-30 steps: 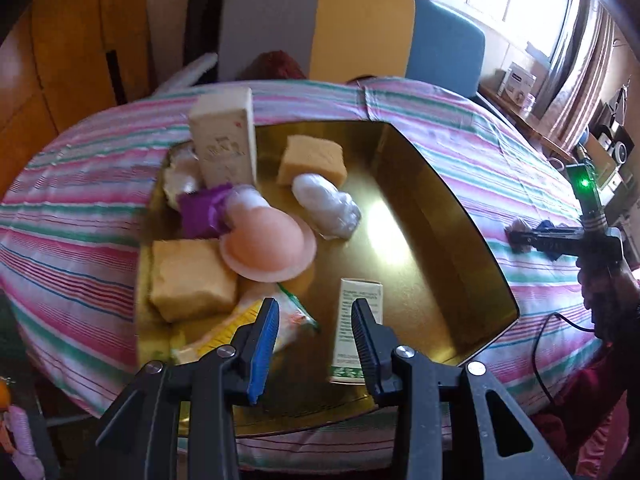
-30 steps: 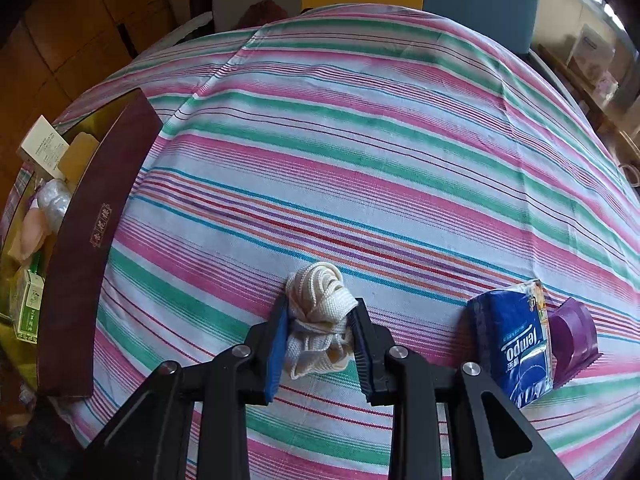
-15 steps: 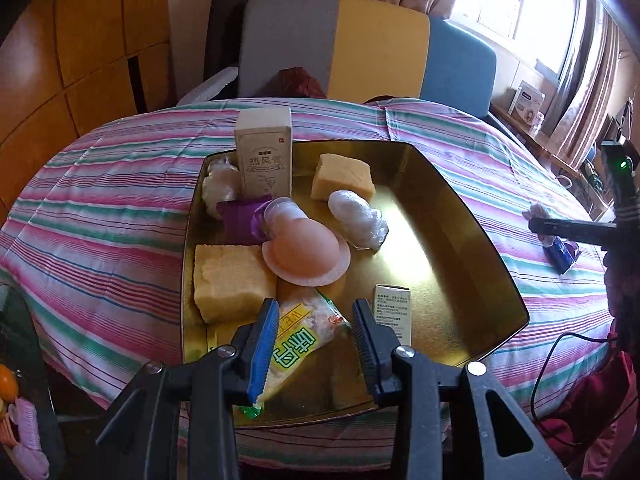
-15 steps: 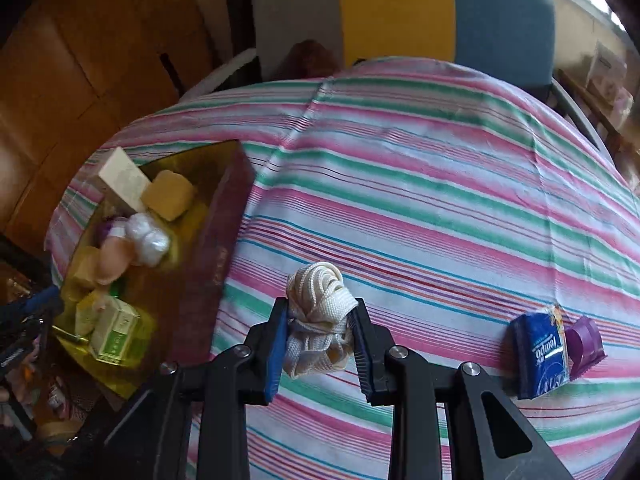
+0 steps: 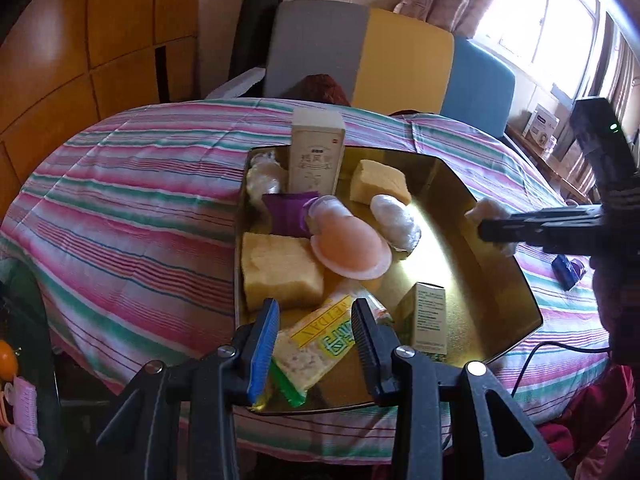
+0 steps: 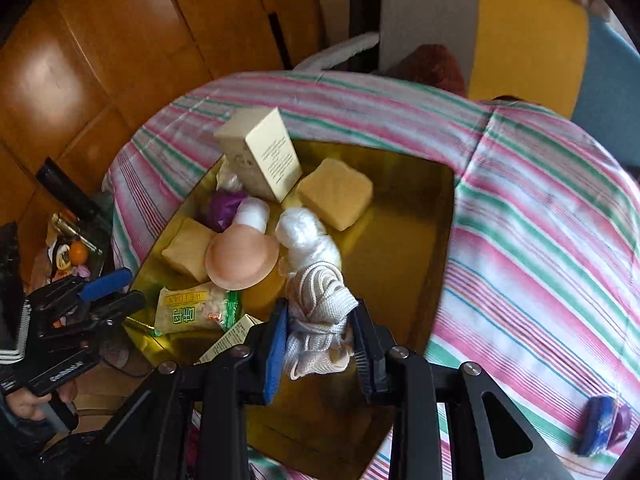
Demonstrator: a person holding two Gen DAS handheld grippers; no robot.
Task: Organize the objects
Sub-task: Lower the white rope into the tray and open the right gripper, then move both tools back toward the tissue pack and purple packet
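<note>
My right gripper [image 6: 320, 332] is shut on a white rope bundle [image 6: 318, 300] and hangs over the gold tray [image 6: 400, 248]. In the left wrist view the same right gripper [image 5: 492, 228] reaches in over the tray's [image 5: 452, 264] right wall. My left gripper [image 5: 314, 340] hovers at the tray's near edge, narrowly open and holding nothing. A snack packet [image 5: 320, 340] lies in the tray below it. The tray also holds a tall cream box [image 5: 317, 156], two yellow sponges [image 5: 280, 270], a pink round cap [image 5: 350, 250] and a white wrapped bundle [image 5: 396, 220].
A blue tissue pack [image 6: 596, 426] with a purple item beside it lies on the striped tablecloth [image 6: 540, 220], right of the tray. A small green-and-white box [image 5: 428, 316] stands in the tray's near right part. Chairs stand behind the table; a person's hand holds each gripper.
The right gripper has carried the rope bundle up off the tablecloth and leftward over the tray. The left gripper has drawn back toward the tray's near edge.
</note>
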